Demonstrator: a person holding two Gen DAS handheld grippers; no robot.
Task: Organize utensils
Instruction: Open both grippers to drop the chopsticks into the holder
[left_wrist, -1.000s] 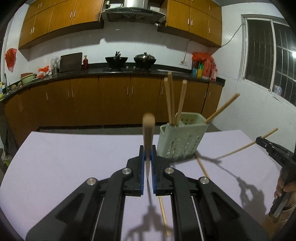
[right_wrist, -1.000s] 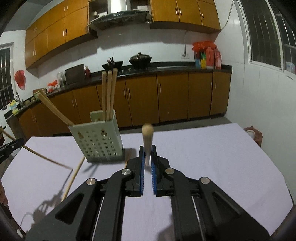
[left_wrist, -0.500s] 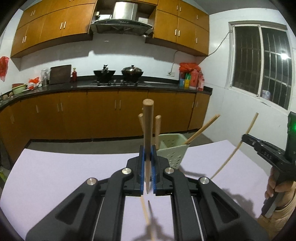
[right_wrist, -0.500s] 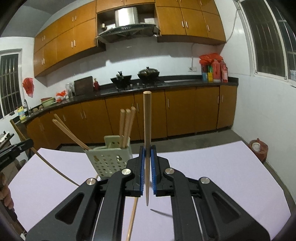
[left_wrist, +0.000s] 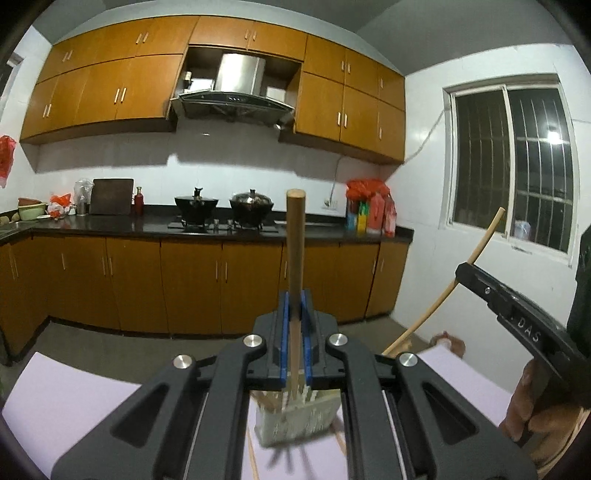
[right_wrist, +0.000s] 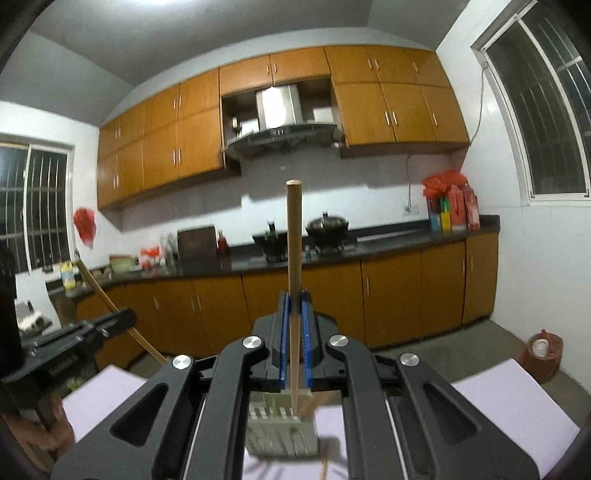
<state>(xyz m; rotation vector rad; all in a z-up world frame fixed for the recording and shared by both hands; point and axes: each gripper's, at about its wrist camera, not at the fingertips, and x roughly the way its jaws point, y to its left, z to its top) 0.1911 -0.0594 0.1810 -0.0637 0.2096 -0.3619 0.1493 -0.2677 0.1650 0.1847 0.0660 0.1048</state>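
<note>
Left gripper (left_wrist: 294, 314): clamped tight on an upright wooden chopstick (left_wrist: 295, 236).
Right gripper (right_wrist: 294, 314): pinching another chopstick (right_wrist: 294, 258); side lettering reads "DAS".
Utensil holder (right_wrist: 282, 435): below, on the lilac table (right_wrist: 509, 410).

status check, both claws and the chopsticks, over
Left claw shut on chopstick. Right claw shut on second chopstick. Holder below, nothing blocking.
</note>
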